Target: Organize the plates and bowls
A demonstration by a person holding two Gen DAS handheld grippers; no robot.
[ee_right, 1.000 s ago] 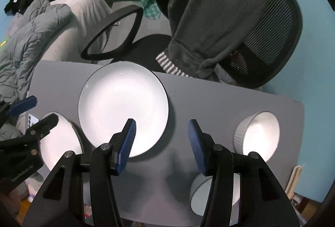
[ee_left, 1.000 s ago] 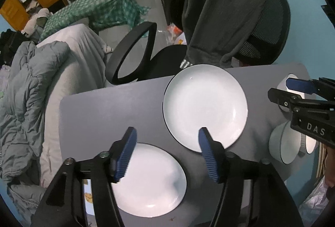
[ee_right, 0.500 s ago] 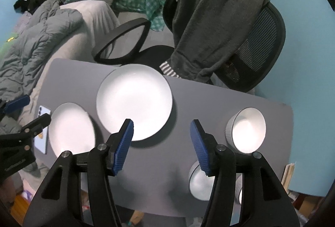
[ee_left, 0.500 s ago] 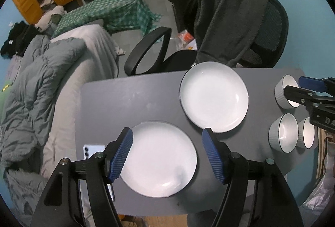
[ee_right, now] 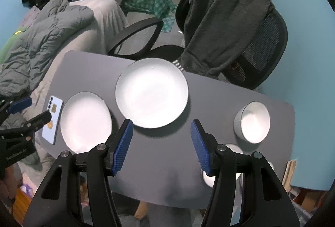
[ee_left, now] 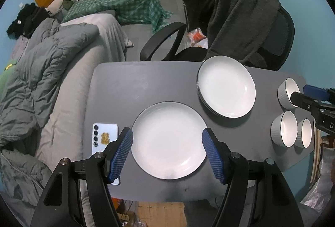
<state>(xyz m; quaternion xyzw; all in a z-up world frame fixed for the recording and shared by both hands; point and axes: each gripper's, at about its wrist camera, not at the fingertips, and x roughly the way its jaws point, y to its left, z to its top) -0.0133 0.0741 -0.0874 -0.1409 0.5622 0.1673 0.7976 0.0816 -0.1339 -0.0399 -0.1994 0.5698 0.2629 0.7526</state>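
Observation:
A white plate (ee_left: 169,140) lies near the front of the grey table (ee_left: 129,88); it also shows in the right wrist view (ee_right: 84,122). A stack of white plates (ee_left: 227,86) lies further back (ee_right: 151,98). Three white bowls sit at the right: one at the back (ee_left: 287,91) (ee_right: 252,121), two close together in front (ee_left: 284,128) (ee_left: 304,132). My left gripper (ee_left: 167,153) is open and empty above the near plate. My right gripper (ee_right: 161,144) is open and empty above the table between plates and bowls.
A light blue phone (ee_left: 103,139) lies at the table's front left. A black office chair (ee_left: 270,38) draped with a dark blanket stands behind the table. A bed with a grey duvet (ee_left: 41,80) runs along the left side.
Both grippers have risen and pulled back from the table, so more of it shows, including the phone and all three bowls. Both stay open.

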